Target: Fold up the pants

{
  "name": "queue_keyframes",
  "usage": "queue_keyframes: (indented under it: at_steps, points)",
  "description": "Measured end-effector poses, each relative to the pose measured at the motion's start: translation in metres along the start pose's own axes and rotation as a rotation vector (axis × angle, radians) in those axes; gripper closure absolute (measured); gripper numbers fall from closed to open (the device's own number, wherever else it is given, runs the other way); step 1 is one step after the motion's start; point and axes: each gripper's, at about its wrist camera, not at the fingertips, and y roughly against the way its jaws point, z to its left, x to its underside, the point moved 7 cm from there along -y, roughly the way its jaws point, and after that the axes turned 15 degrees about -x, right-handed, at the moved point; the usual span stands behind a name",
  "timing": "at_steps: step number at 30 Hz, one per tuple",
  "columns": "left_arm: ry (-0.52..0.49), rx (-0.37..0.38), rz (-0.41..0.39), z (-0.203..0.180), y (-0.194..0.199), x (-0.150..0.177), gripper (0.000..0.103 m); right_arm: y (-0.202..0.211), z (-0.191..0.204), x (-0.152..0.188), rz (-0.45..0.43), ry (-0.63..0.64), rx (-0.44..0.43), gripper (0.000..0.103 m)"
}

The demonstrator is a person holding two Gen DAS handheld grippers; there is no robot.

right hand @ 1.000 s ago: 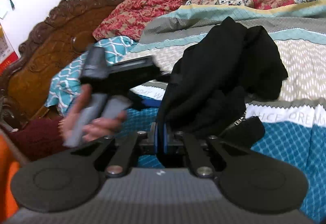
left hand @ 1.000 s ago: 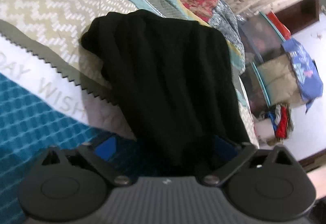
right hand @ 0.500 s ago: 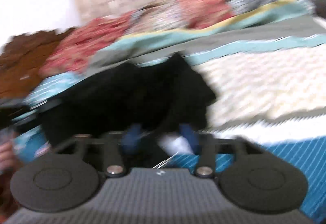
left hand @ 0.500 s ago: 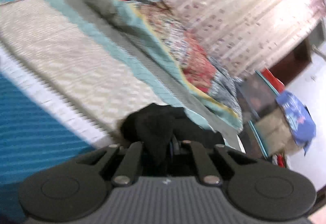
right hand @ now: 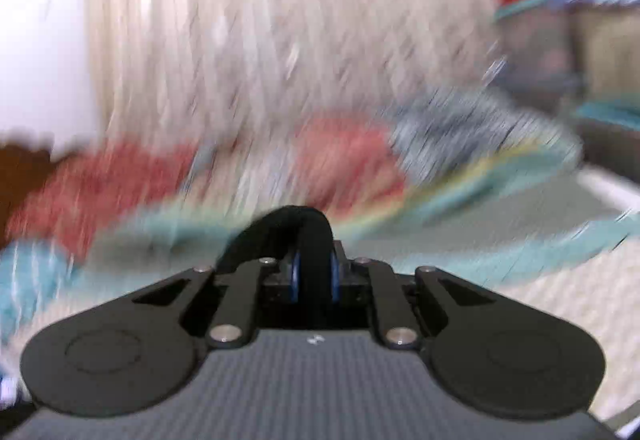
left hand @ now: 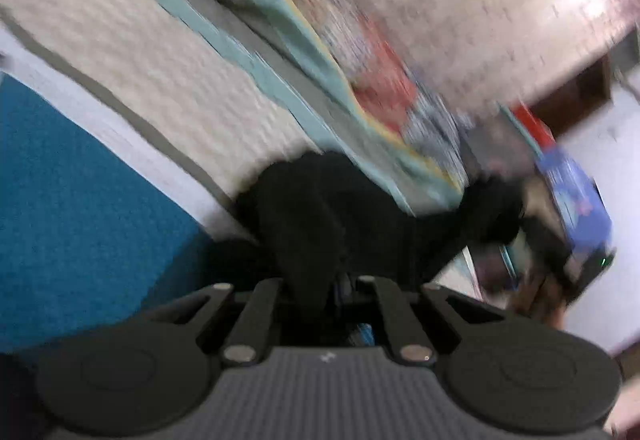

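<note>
The left gripper (left hand: 344, 280) is squeezing its two jaws tight on the black pants (left hand: 340, 212). The cloth is bunching up right between the jaws and is spreading out just past them in one dark lump. From there one strip of the pants is stretching off to the right of the jaws, toward the other gripper, seen there as a dark blurry shape beside a person's hand (left hand: 548, 304).

The right gripper (right hand: 314, 276) is also pinching the pants (right hand: 288, 228). Its two jaws have just been closing, and one thick fold of black cloth is sitting between the two blue pads (right hand: 295, 276). The fold is looping up over the tips of the jaws and is dropping down on their left side.

So there is one pair of pants, and two grippers are holding it, one at each end.

Under and beyond the left jaws the bed (left hand: 80, 220) is lying with its blue, white and cream cover. Farther out, one red and grey patterned quilt (left hand: 380, 80) is lying along the far side of the bed. Behind that one pale curtain (right hand: 280, 40) is hanging. Far to the right of the jaws, one pile of boxes and bags (left hand: 568, 176) is showing, very blurry.
</note>
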Motion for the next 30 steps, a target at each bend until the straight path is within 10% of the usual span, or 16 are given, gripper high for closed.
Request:
queue_keyframes:
  at_steps: [5,9,13,17,22,30]
  points:
    - [-0.169,0.027,0.184,-0.055,-0.051,0.031,0.083,0.078,-0.076,-0.006,-0.116,-0.063,0.296,0.083]
    - [-0.203,0.001,0.146,-0.060,-0.056,0.010,0.067,0.122,-0.144,0.049,0.046,-0.206,0.597,0.075]
    - [-0.231,-0.070,0.089,-0.049,-0.071,-0.036,0.065,0.182,-0.177,0.085,-0.002,-0.393,0.736,0.049]
    - [-0.359,-0.134,0.063,-0.068,-0.111,-0.083,0.050,0.210,-0.159,0.098,-0.037,-0.461,0.623,0.049]
    - [-0.389,-0.219,0.130,-0.101,-0.203,-0.117,0.036,0.165,-0.101,0.110,0.145,-0.327,0.347,0.036]
    - [-0.336,-0.196,0.162,-0.113,-0.227,-0.069,0.029,0.092,-0.047,0.148,0.344,-0.381,0.071,0.032]
